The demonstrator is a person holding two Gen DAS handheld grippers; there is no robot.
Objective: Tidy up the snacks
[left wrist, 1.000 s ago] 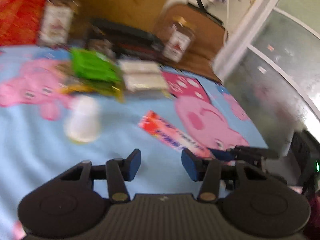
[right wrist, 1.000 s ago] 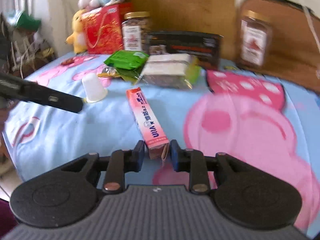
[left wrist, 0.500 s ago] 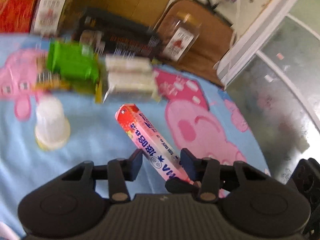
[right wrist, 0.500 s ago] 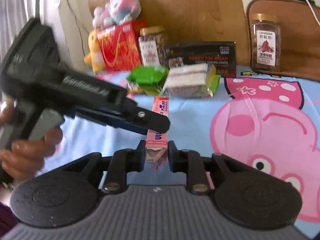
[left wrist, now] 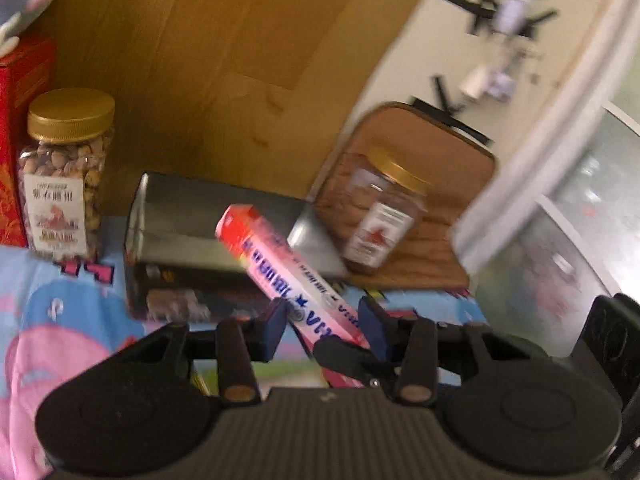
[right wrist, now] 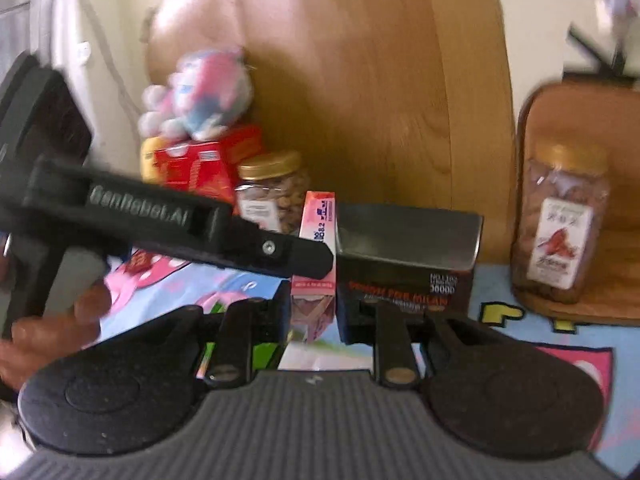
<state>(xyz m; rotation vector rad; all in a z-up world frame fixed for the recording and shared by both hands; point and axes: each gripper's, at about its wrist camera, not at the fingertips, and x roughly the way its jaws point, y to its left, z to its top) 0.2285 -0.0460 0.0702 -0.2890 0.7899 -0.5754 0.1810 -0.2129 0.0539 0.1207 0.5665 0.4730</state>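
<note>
At centre frame in both wrist views, the pink candy box (right wrist: pixel 316 256) hangs lifted above the bed, right tongs (right wrist: pixel 314 312) clenched on its near end, left tongs (left wrist: pixel 323 322) straddling it, so carry it level toward the black box (right wrist: pixel 404 264).

box (right wrist: pixel 404 264) between two jars (right wrist: pixel 276 192) (right wrist: pixel 560 224) | plush toy (right wrist: pixel 200 92) on carton (right wrist: pixel 200 164)

I am facing a wooden headboard (left wrist: pixel 224 60) rising behind the bed's cartoon-printed sheet (left wrist: pixel 52 312). A cream wall (left wrist: pixel 432 40) is standing beside it, and daylight is coming through a frosted window (left wrist: pixel 580 216) at the right edge.
</note>
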